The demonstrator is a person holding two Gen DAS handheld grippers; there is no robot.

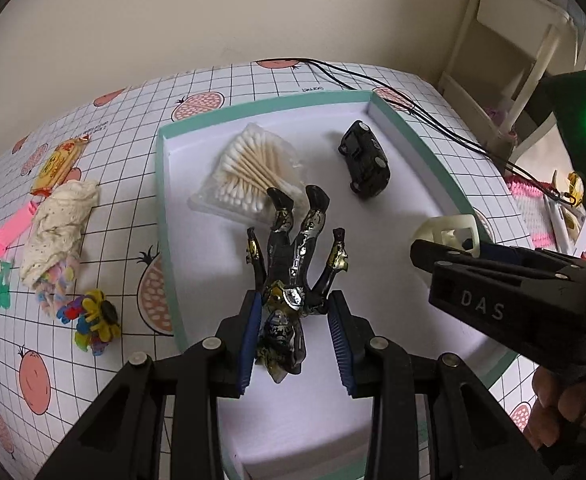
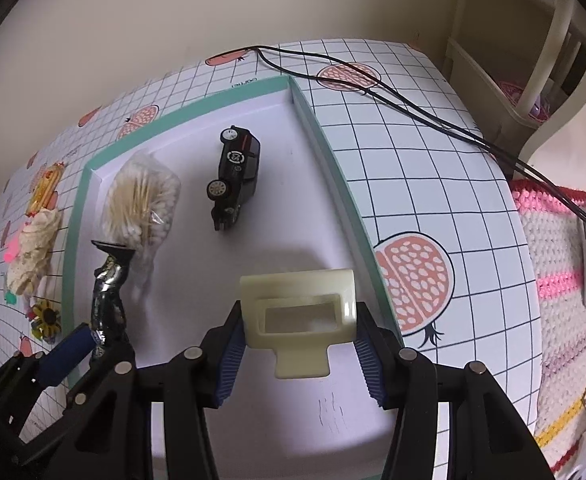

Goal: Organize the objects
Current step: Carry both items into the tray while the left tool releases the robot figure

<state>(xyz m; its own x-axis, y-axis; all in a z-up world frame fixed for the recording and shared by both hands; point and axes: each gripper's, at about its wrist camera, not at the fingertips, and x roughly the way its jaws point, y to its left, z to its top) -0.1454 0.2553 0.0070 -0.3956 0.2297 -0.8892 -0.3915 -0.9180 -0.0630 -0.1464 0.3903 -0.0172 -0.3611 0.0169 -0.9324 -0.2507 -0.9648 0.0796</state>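
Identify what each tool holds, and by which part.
Left tool: nothing; it's open around the black figure's head. Right tool: the cream plastic piece, gripped by its sides.

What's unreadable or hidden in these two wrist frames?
- Left wrist view: action figure head sits between the left gripper pads; contact unclear.
- Left wrist view: cream plastic piece half hidden by the right gripper.
- Right wrist view: figure mostly hidden by the left gripper.
- Snack packet print too small.

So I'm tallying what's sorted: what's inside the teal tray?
The teal tray holds a cotton swab bag, a toy car and a dark figure. The figure's boots hide part of the bag.
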